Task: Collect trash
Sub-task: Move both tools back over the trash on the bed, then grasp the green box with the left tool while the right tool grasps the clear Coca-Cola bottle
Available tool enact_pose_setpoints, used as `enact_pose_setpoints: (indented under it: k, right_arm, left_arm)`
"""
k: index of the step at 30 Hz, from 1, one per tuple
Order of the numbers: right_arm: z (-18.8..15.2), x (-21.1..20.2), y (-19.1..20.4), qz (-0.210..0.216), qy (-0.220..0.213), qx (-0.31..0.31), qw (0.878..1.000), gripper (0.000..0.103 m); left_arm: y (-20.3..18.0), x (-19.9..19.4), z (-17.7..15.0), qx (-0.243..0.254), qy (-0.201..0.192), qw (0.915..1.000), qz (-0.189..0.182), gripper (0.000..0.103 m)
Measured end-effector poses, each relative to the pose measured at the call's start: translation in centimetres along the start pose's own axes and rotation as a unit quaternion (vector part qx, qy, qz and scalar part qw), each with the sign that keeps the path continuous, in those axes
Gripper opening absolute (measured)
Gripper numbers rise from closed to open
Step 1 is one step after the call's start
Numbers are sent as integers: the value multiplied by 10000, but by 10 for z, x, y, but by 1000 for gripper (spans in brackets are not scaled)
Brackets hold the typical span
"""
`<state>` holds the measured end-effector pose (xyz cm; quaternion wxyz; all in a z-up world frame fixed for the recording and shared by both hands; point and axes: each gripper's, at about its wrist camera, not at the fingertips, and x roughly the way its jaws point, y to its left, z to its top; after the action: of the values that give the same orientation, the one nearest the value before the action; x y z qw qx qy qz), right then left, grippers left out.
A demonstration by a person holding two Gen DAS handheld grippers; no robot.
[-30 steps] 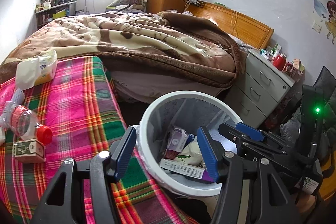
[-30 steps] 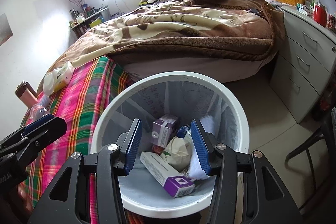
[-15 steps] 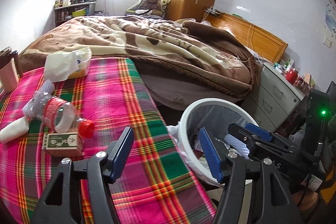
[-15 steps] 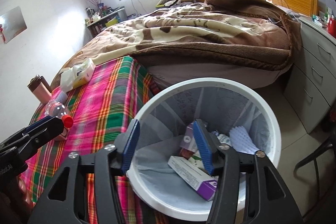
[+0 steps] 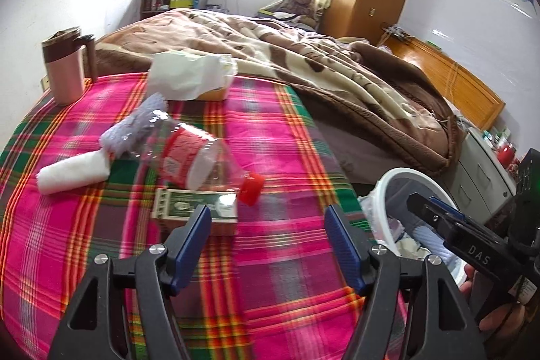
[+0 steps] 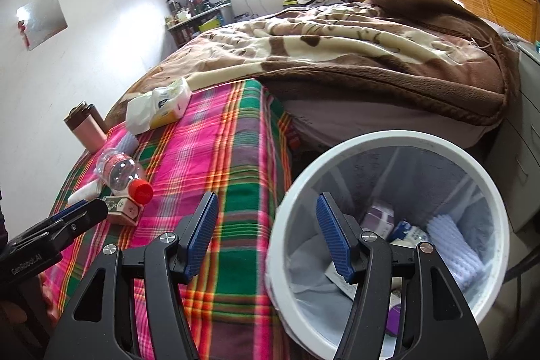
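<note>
On the plaid cloth (image 5: 270, 137) lie an empty plastic bottle (image 5: 189, 154) with a red cap (image 5: 251, 188), a small green and white box (image 5: 194, 208), a white tissue roll (image 5: 72, 172) and a bluish foam piece (image 5: 135, 127). My left gripper (image 5: 268, 240) is open and empty, just in front of the box. My right gripper (image 6: 265, 233) is open and empty, over the near rim of the white trash bin (image 6: 388, 140), which holds boxes and wrappers. The bottle (image 6: 118, 171) and box (image 6: 123, 210) also show in the right wrist view.
A pink mug (image 5: 65, 70) stands at the cloth's far left corner. A tissue pack (image 5: 192, 75) lies at its far edge, against the bed with a brown blanket (image 5: 303, 56). A grey drawer unit (image 5: 482, 171) stands beyond the bin (image 5: 401, 184).
My left gripper has swung left from over the bin to above the cloth, facing the box and bottle. My right gripper has shifted left toward the bin's near rim. Both stay open.
</note>
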<state>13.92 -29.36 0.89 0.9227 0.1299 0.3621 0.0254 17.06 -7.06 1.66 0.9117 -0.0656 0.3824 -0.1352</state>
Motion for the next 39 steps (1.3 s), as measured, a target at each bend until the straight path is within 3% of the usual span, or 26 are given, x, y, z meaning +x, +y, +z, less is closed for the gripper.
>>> enact_pose_setpoints:
  k: [12,15,22,29,39]
  right_arm:
    - [8,22,30,184,161,-322,9992,62]
    - [13,27,38,186,162,-464,9986,62]
    - [21,43,52,254,237,-585,9977,62]
    - [26,61,72,412,367,-755,9956,62]
    - [24,75,91,700,624,-996,9906,62]
  left_arm:
    - [41,22,0,-390,285,9978,450,74]
    - [41,27,3,-309,280,9978,523,80]
    - [38,40,3,-211,490,9971,535,80]
    - [33,45,1,163,552,9935,983,80]
    - [67,38,-6,46,621,9916,1131,80]
